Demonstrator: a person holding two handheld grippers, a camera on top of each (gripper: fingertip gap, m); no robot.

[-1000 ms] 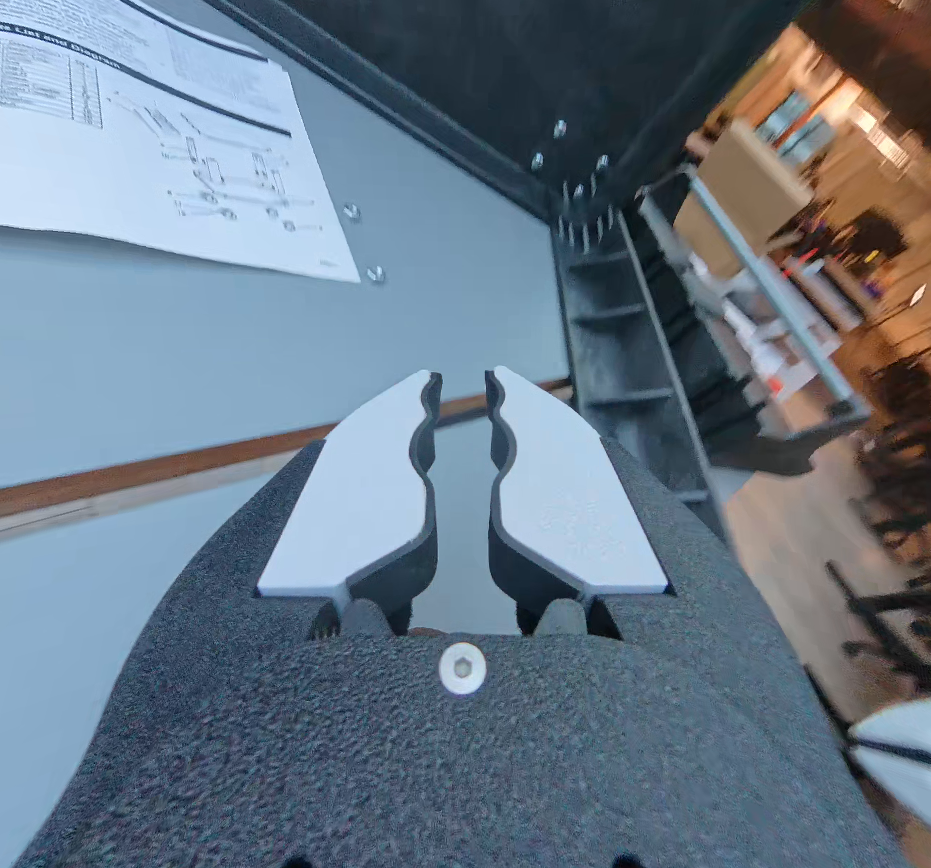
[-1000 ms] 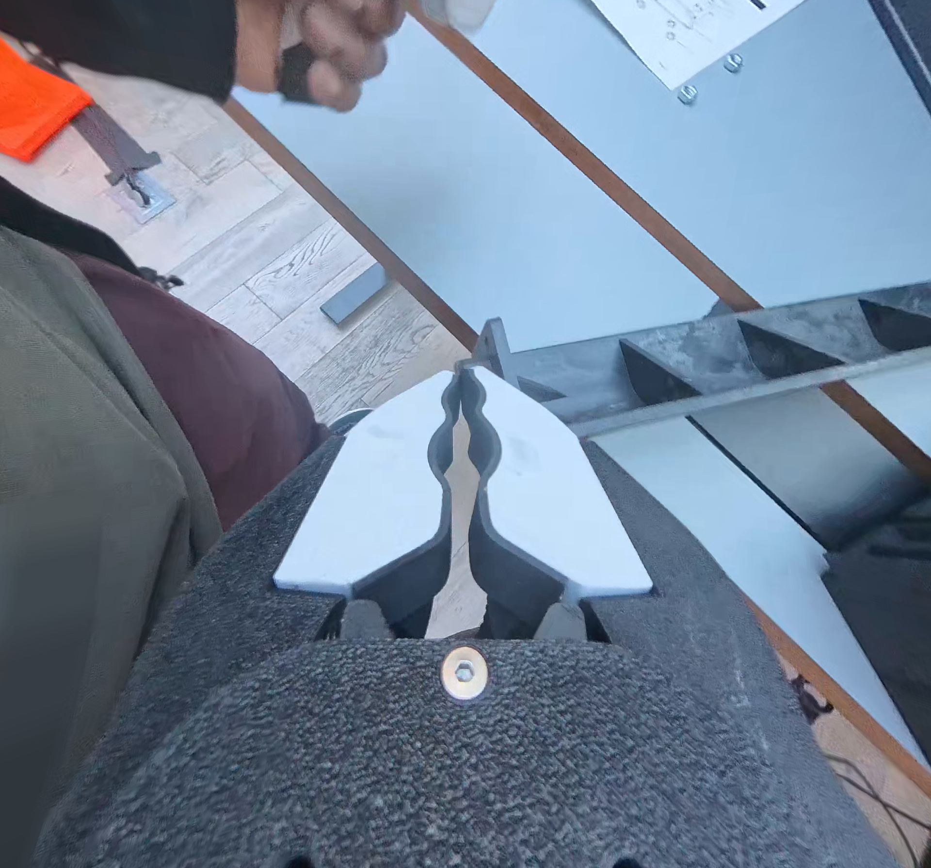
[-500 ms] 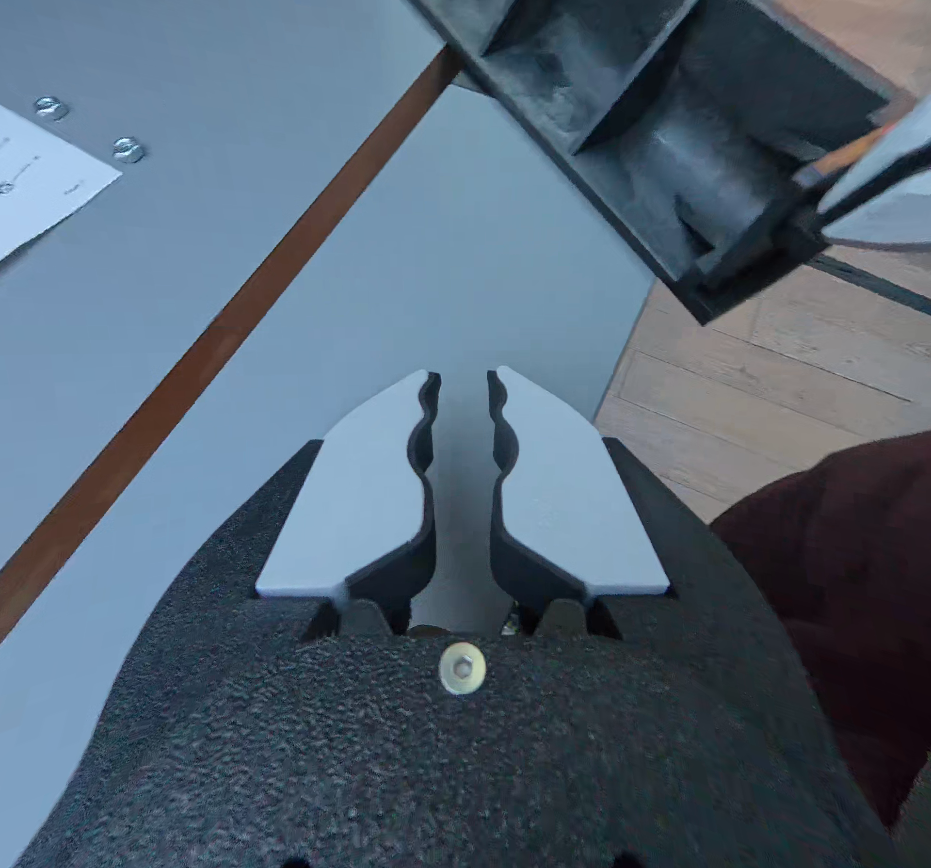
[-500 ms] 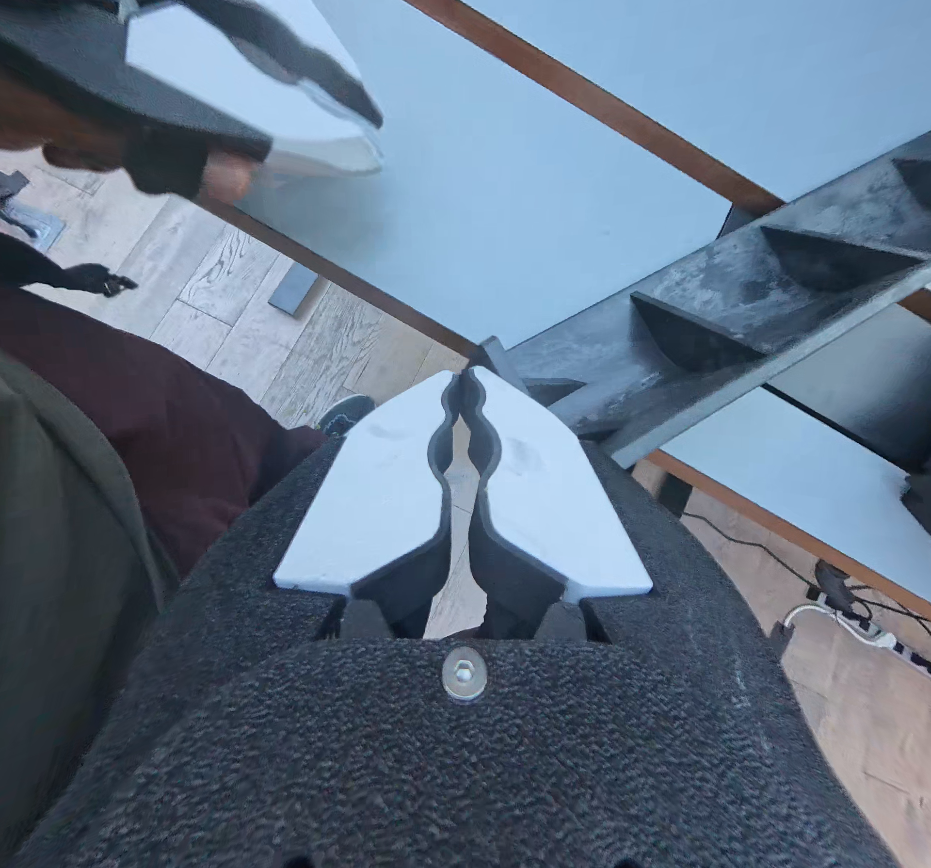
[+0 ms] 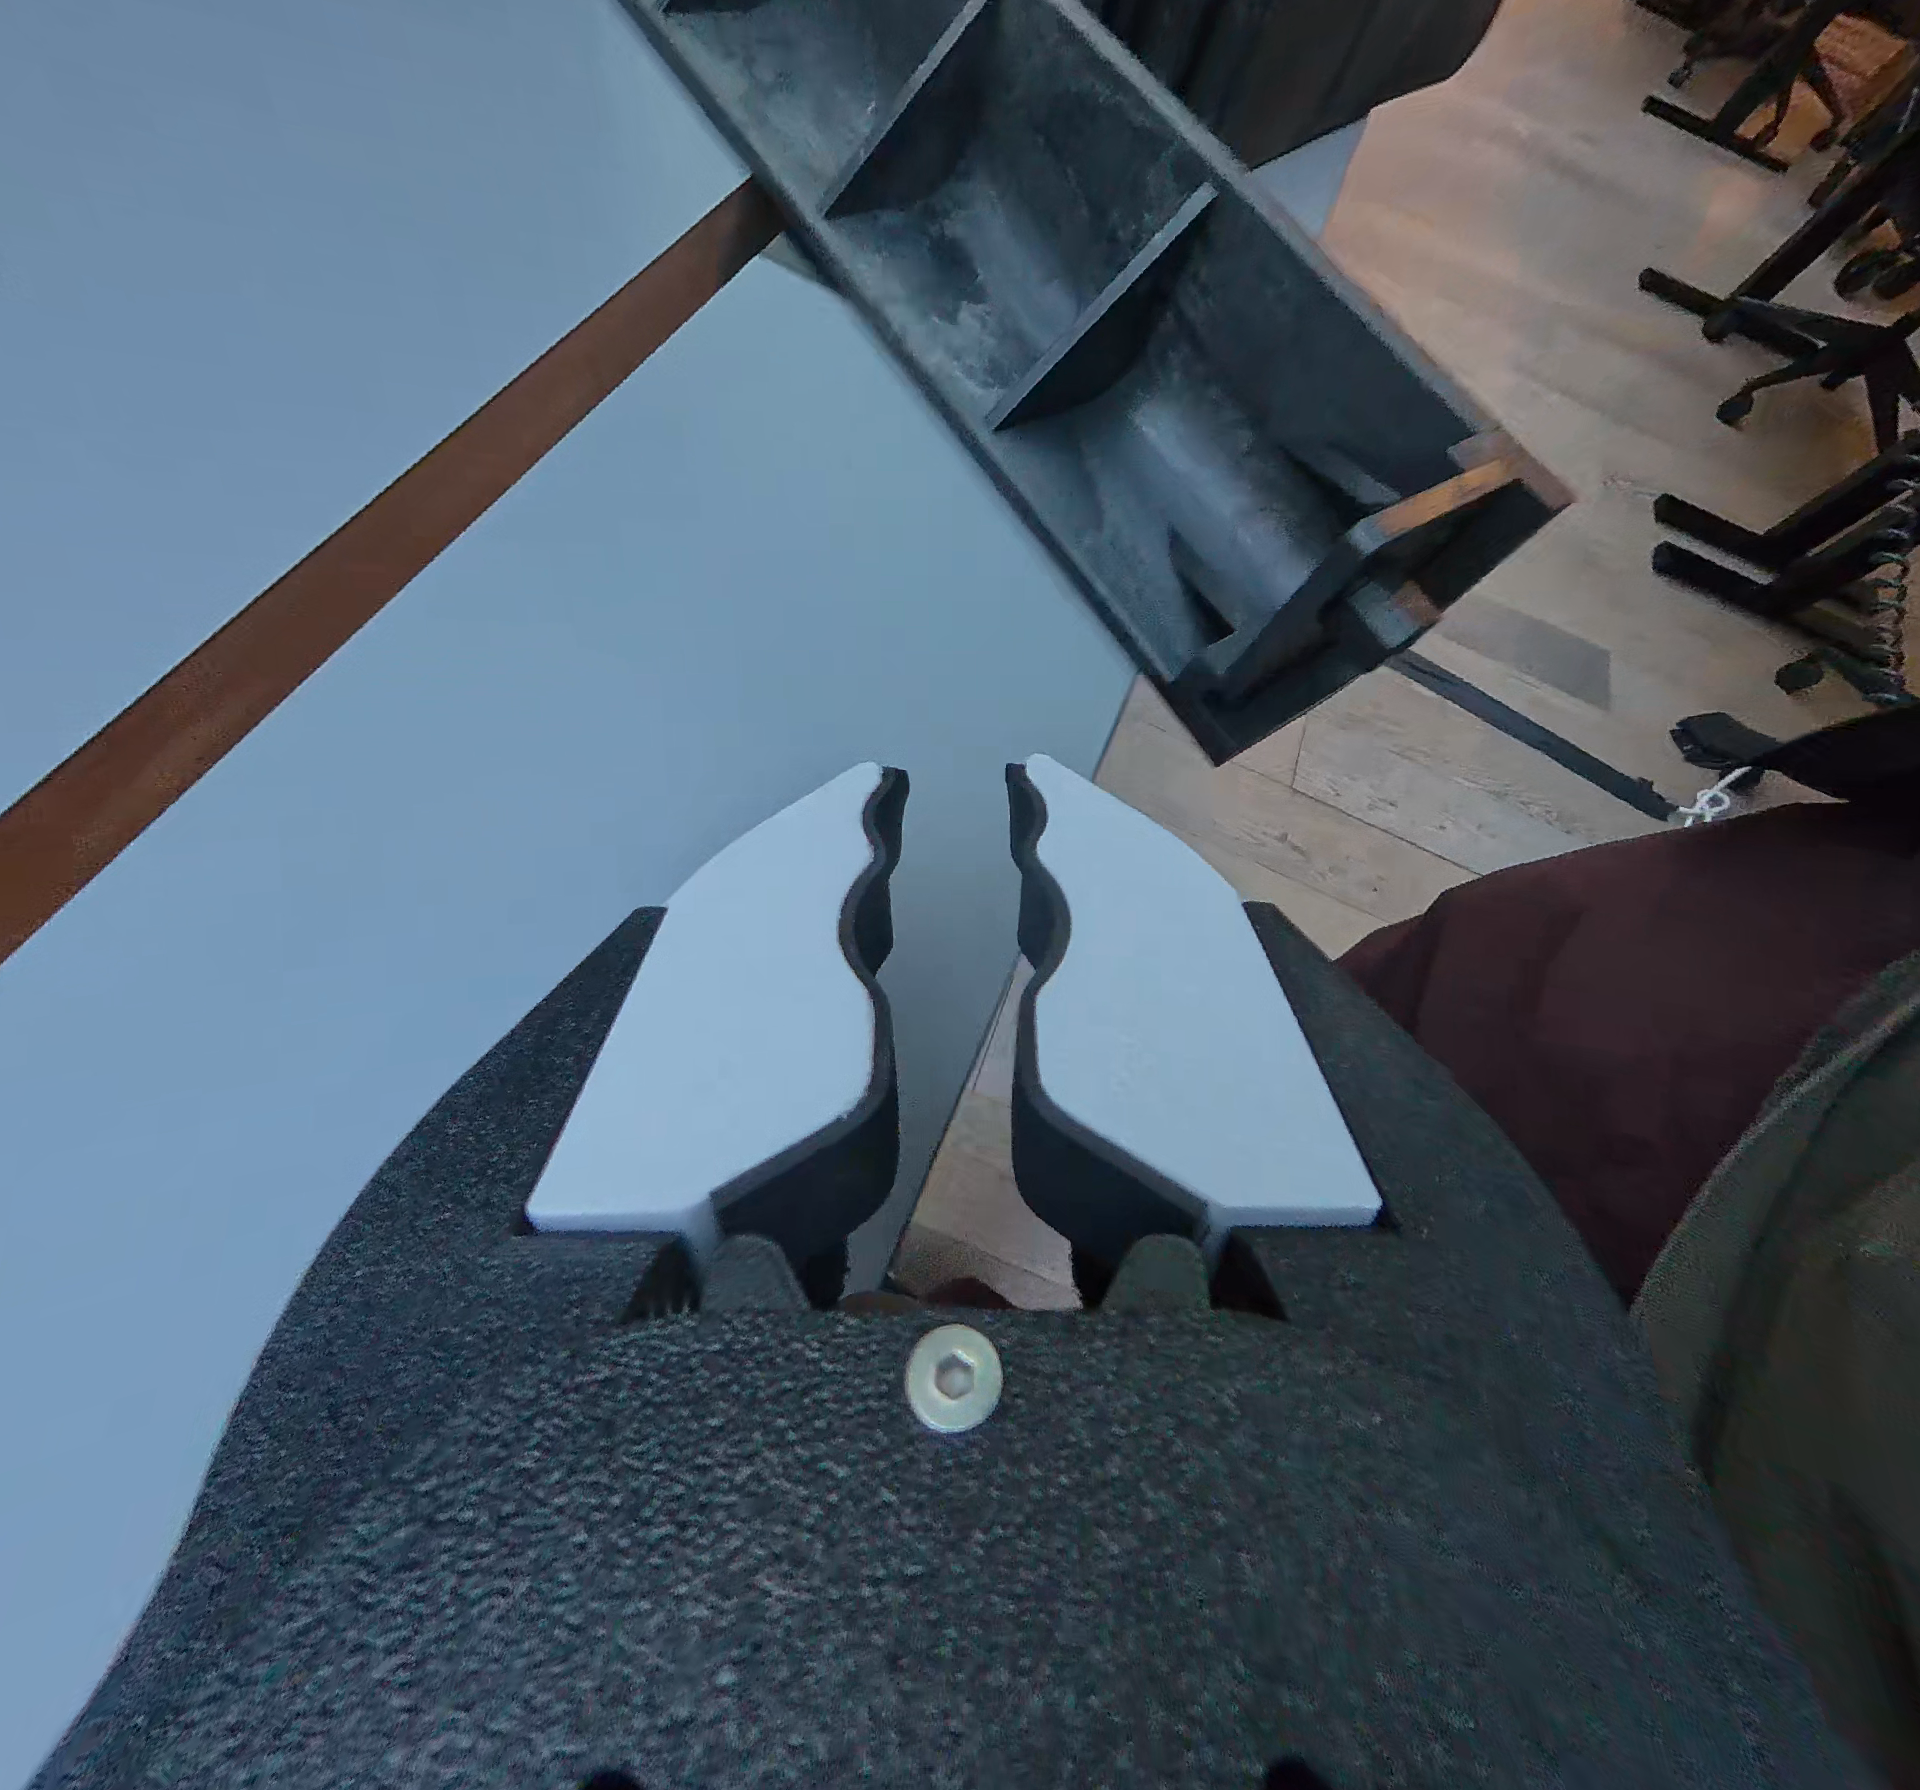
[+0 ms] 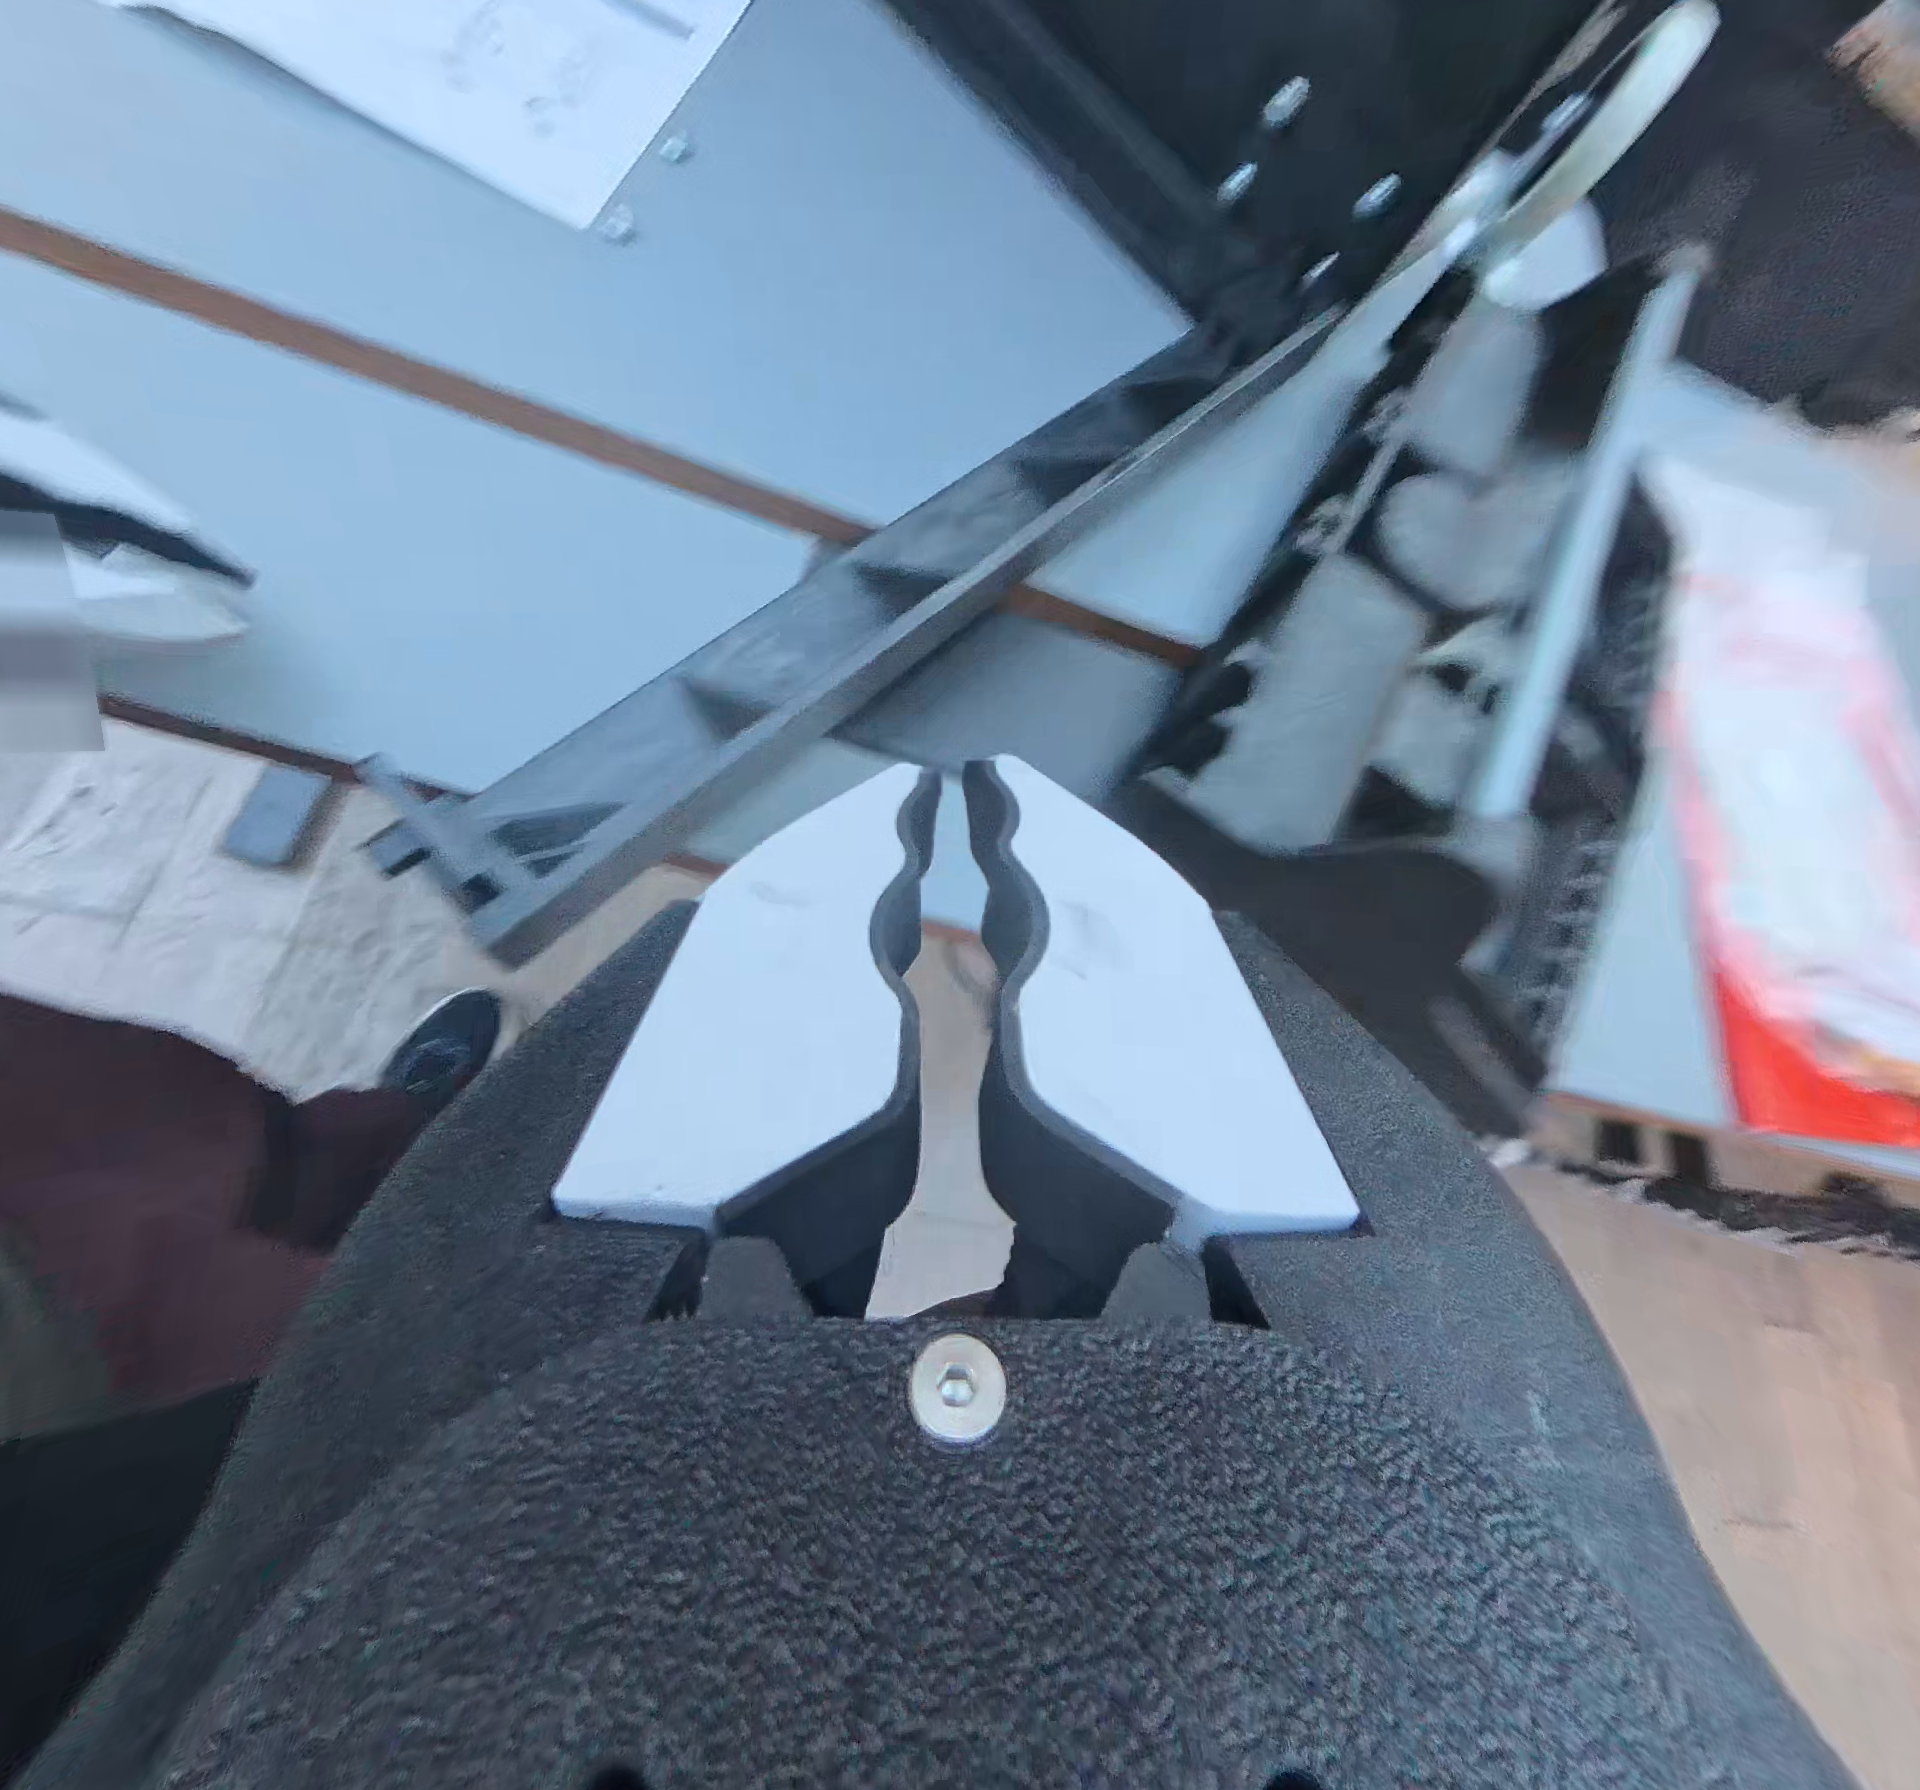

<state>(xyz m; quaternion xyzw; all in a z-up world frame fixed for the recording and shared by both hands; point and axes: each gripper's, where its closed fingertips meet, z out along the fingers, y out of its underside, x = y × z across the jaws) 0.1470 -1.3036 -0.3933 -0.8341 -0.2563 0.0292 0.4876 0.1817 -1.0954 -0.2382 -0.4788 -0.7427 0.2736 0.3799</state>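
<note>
a dark grey ribbed beam (image 5: pixel 1049 213), pale blue-grey table (image 5: pixel 312 182) with brown strip (image 5: pixel 343 535), white paper (image 6: pixel 447 5).

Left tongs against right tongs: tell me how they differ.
The left tongs stand open and empty; the right tongs are nearly closed, tips on the edge of the black bar. The left tongs hang over the table corner, apart from the bar; the right touch it. Both have white wavy-edged fingers in black housings.

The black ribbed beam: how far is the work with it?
Done: nothing I can confirm. In hand: the right gripper, nearly closed, meets the edge of the black ribbed beam; the grip is unclear. The left gripper is open, empty, over the grey table. Left: small metal parts lie beside the paper sheet.
</note>
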